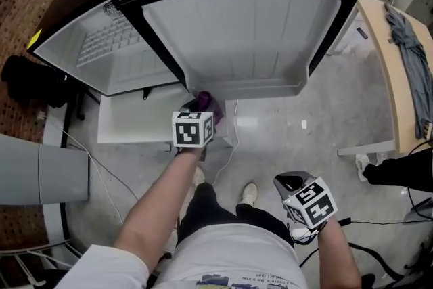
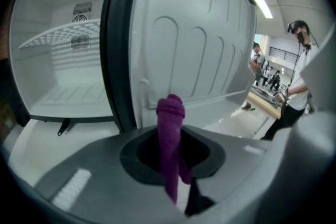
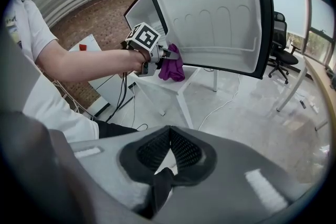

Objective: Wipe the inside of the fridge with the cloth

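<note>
**Cloth gripped, fridge interior not yet reached**

The left gripper (image 1: pixel 198 113) has its jaws clenched on the purple cloth (image 2: pixel 170 131), just under the open fridge door (image 1: pixel 250 30). Next, I judge, it must round the door's edge into the roomy cavity (image 2: pixel 63 68) beside it. The right gripper (image 1: pixel 292 183), jaws together and empty, hangs well below the door.

Head view steeply down; all share fridge door (image 1: pixel 247 30)
</note>
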Available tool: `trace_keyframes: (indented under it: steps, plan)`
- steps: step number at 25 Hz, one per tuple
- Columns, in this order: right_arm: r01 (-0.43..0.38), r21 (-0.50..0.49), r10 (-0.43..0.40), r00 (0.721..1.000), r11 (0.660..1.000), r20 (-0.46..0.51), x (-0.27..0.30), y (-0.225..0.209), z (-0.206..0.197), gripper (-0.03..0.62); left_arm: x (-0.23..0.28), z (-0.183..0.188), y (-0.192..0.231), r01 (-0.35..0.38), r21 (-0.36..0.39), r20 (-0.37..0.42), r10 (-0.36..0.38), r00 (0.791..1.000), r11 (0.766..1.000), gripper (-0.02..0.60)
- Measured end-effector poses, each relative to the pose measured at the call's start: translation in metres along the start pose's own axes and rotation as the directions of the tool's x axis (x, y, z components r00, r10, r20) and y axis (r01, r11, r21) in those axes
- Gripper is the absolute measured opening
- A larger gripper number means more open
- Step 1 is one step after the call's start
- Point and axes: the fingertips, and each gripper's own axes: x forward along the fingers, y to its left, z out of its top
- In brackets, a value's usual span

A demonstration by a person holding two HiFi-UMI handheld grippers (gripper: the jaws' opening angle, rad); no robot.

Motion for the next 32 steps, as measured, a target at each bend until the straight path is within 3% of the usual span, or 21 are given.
trace_keyframes:
  steps: [13, 32]
  plan:
    - [0.036, 0.072, -0.038, 0.999, 0.997, 0.028, -0.003, -0.014, -0.007, 0.003, 0.018, 0.006, -0.025, 0.043, 0.060, -0.036, -0.041, 0.999, 0.997, 0.069]
    - [0.080, 0.184, -0.091, 0.994, 0.980, 0.053, -0.017, -0.034, -0.038, 0.003, 0.061, 0.026, -0.110, 0.159, 0.144, -0.064, -0.151, 0.986, 0.977, 0.069]
